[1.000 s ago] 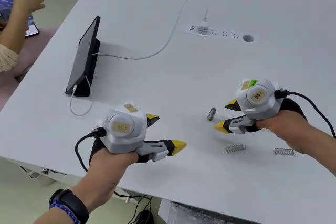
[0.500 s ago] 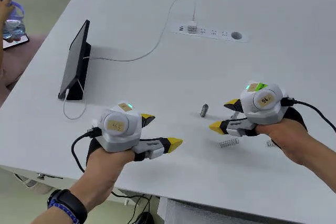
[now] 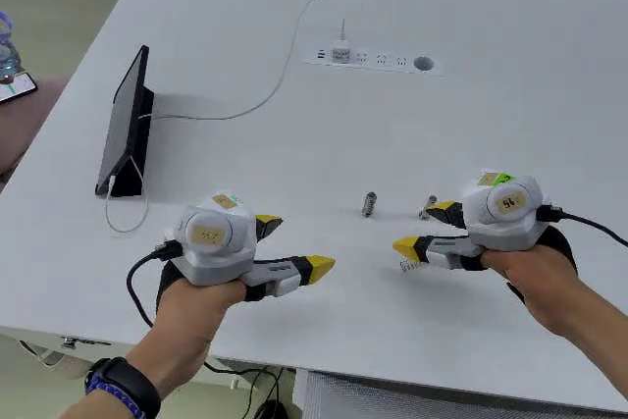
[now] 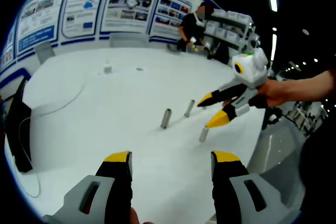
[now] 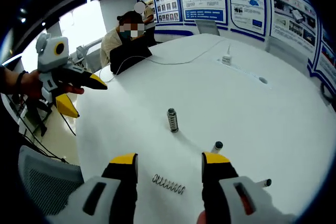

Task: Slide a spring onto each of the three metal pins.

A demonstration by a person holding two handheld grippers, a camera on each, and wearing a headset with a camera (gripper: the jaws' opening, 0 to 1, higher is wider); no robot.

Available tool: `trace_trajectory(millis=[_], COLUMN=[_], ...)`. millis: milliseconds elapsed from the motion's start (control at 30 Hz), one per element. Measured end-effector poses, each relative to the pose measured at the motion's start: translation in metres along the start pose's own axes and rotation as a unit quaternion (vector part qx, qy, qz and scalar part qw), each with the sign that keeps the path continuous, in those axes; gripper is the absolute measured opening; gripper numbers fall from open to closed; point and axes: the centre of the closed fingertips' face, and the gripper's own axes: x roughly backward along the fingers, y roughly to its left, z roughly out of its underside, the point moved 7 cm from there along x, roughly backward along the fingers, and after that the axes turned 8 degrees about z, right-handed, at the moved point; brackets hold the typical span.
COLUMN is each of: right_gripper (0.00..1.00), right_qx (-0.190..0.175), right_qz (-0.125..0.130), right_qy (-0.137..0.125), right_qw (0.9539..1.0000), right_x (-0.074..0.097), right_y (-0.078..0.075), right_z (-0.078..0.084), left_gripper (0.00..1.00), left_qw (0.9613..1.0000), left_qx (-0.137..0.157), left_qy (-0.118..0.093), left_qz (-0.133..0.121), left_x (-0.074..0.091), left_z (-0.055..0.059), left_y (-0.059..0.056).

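A metal pin with a spring on it (image 3: 369, 204) (image 5: 171, 119) (image 4: 166, 118) stands mid-table. A bare pin (image 3: 428, 207) (image 5: 216, 146) (image 4: 189, 108) stands just to its right. Another pin tip (image 5: 266, 183) pokes up beside my right jaw. A loose spring (image 3: 412, 264) (image 5: 168, 184) lies flat under my right gripper (image 3: 423, 227) (image 5: 169, 161) (image 4: 211, 110), which hovers open with nothing between its jaws. My left gripper (image 3: 297, 243) (image 4: 172, 158) (image 5: 79, 93) is open and empty, held left of the pins near the table's front edge.
A tablet on a stand (image 3: 126, 125) sits at the left with a cable running to a power strip (image 3: 368, 58) at the back. The table's front edge (image 3: 392, 370) runs just below both hands. A person (image 5: 128, 40) sits at the table's far end.
The head camera has shifted. My right gripper has drawn back and down from the sprung pin to above the loose spring. The left gripper holds about the same spot.
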Motion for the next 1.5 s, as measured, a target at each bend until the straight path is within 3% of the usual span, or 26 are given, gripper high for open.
trace_trajectory(millis=[267,600,1000,1300,1500], right_gripper=[0.51,0.56,0.59,0.62,0.64], right_qx=[-0.017,-0.047,-0.073,-0.097,-0.104], right_qz=[0.012,0.022,0.036,0.057,0.066], right_qy=[-0.01,-0.041,-0.05,-0.065,-0.062], right_qw=[0.9997,0.9979,0.9954,0.9915,0.9905], right_x=[0.01,0.028,0.044,0.062,0.07], right_y=[-0.003,-0.006,-0.02,-0.034,-0.041], right_z=[0.005,0.007,0.022,0.028,0.037], left_gripper=[0.62,0.62,0.62,0.63,0.63], left_qw=[1.0,0.9998,0.9996,0.9992,0.9987], left_qx=[-0.002,-0.008,-0.012,-0.02,-0.026], left_qy=[0.002,0.005,0.012,0.016,0.02], left_qz=[0.006,0.015,0.024,0.032,0.039], left_x=[-0.006,-0.015,-0.03,-0.042,-0.051], left_z=[-0.003,-0.006,-0.01,-0.02,-0.024], left_y=[-0.001,-0.004,-0.012,-0.015,-0.017])
